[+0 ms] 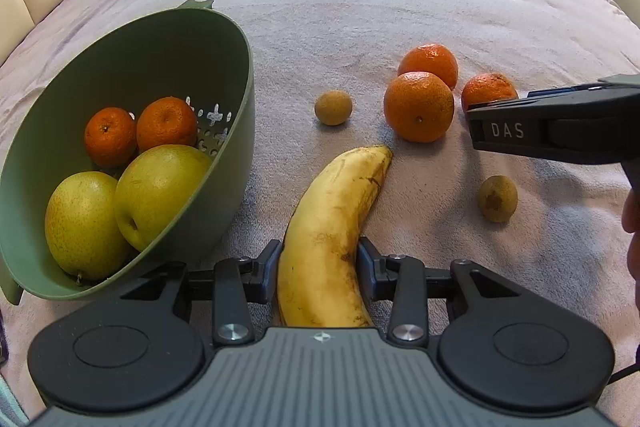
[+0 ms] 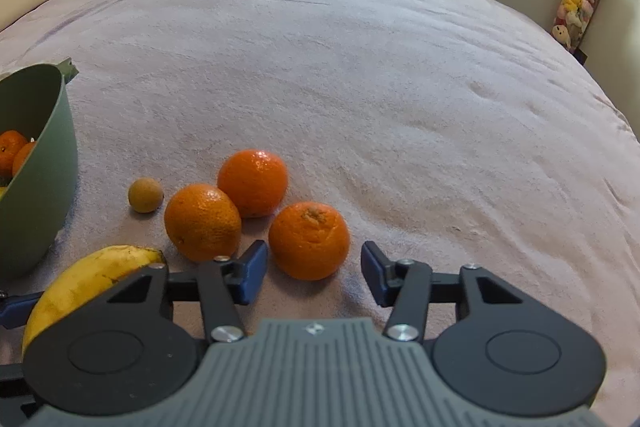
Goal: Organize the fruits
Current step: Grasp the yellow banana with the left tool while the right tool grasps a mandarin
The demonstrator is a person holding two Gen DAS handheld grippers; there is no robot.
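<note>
Your left gripper point(image 1: 318, 269) has the banana point(image 1: 332, 227) between its pads: both blue pads sit against the fruit's flanks near its thick near end, so the jaws are part-closed on it, wide enough only for the banana's girth. Taking it low on the body rather than at the tapered far tip makes sense, since the curve there fills the gap and should keep it from swivelling when you lift. The banana lies on the blanket point(image 1: 360, 7), just right of the green bowl point(image 1: 236, 131).

Your right gripper point(image 2: 314, 273) is part open and holds nothing; its pads stand either side of empty blanket, with the nearest tangerine point(image 2: 309, 239) just beyond them and a little left of centre. You seem to be lining up on that one because it sits apart from the other two tangerines point(image 2: 224, 203), which touch each other.

Further left lies a small brown fruit point(image 2: 145, 201), and another point(image 1: 498, 198) sits near and right. The bowl leans toward you on the left, already holding two tangerines point(image 1: 140, 131) and two pears point(image 1: 120, 211), so it looks like the collecting place
</note>
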